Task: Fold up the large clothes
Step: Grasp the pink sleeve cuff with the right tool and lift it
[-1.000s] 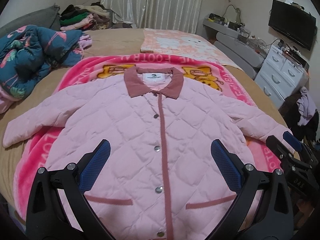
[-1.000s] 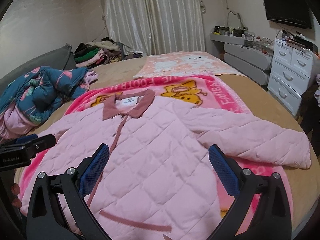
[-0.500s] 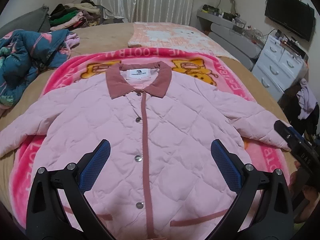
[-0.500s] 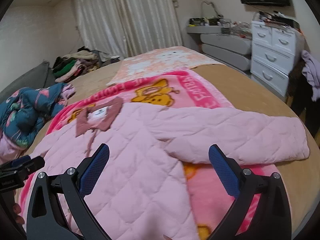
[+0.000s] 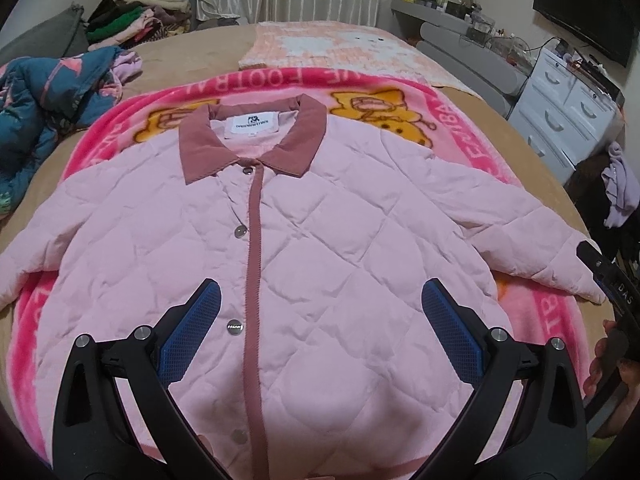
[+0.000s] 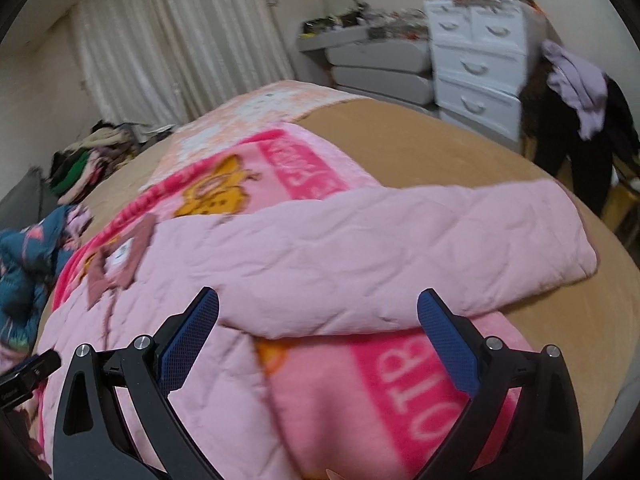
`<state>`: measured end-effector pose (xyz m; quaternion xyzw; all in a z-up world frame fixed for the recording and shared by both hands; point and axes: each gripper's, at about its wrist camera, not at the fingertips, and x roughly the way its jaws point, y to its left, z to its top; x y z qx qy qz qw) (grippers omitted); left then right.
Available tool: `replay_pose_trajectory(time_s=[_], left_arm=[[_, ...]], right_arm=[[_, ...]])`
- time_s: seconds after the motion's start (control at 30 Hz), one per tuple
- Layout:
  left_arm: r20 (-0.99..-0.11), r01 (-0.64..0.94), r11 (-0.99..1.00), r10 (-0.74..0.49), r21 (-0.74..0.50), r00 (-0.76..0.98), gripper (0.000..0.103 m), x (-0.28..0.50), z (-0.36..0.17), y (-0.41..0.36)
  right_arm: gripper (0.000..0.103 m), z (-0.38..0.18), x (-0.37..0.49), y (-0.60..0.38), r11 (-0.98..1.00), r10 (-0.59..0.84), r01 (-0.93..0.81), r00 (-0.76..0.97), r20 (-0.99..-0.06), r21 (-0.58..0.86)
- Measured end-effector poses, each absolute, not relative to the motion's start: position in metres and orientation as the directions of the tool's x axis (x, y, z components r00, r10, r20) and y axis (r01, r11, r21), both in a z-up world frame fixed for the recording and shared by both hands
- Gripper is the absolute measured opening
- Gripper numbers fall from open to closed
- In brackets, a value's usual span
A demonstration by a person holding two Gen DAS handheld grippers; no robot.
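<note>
A pale pink quilted jacket (image 5: 328, 248) with a dusty-rose collar lies flat, front up and snapped shut, on a bright pink cartoon blanket (image 5: 472, 136). My left gripper (image 5: 320, 316) hovers open over the jacket's lower front, nothing between its blue pads. The right gripper (image 6: 318, 322) is open too, just short of the jacket's right sleeve (image 6: 400, 248), which stretches out across the blanket (image 6: 400, 392) toward the bed's edge. The right gripper's tip (image 5: 608, 280) and the hand holding it show at the left wrist view's right edge.
A crumpled blue-patterned quilt (image 5: 44, 100) lies at the left of the tan bed (image 5: 192, 48), with piled clothes (image 5: 132, 20) behind it. A peach blanket (image 5: 340, 48) lies beyond the jacket. White drawers (image 6: 476, 64) and draped clothes (image 6: 576, 84) stand right of the bed.
The left gripper has moved forward and lower over the jacket front. The right gripper has swung right and dropped toward the right sleeve. Both stayed open.
</note>
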<state>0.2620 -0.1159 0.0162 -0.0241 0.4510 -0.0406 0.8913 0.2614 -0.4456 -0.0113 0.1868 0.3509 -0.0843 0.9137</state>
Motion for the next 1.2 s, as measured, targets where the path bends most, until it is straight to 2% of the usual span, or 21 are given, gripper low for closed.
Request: replay_pose_trajectory(time_s=[0.4,0.7,0.87,0.93,0.97,1.07,1.2], left_arm=[[-0.839,0.049,0.997,-0.078,-0.061,0.538,0.094,0.279,-0.018,-0.120],[-0.844,0.023,0.999,-0.034,-0.026,0.536,0.094,0.288,-0.029,-0.107],[-0.852,-0.019,0.999,-0.014,-0.028,0.523,0.094,0.288,-0.035,-0.088],[-0.852,-0.035,0.998,-0.018,-0.043,0.523,0.094,0.288,-0.034,-0.078],[-0.850,-0.041,0.998,-0.016,-0.044,0.526,0.094,0.288,-0.032,-0.074],[-0.844,-0.071,0.997,0.002,-0.043,0.536,0.094,0.286,-0.026,-0.059],[-0.843,-0.095,0.995,0.016,-0.042,0.538,0.094,0.284,-0.020,-0.040]], right_arm=[[0.099,-0.062,0.263,-0.524,0.787,-0.110,0.517,0.656,-0.747,0.338],[0.099,-0.107,0.258,-0.601,0.568,-0.115,0.689,0.608,-0.785,0.450],[0.099,-0.116,0.261,-0.628,0.482,-0.118,0.699,0.649,-0.751,0.529],[0.090,-0.117,0.261,-0.637,0.428,-0.134,0.713,0.658,-0.741,0.556],[0.082,-0.116,0.259,-0.640,0.411,-0.149,0.716,0.663,-0.734,0.564],[0.039,-0.109,0.266,-0.638,0.450,-0.163,0.686,0.693,-0.702,0.572],[0.024,-0.089,0.270,-0.628,0.524,-0.186,0.636,0.735,-0.652,0.567]])
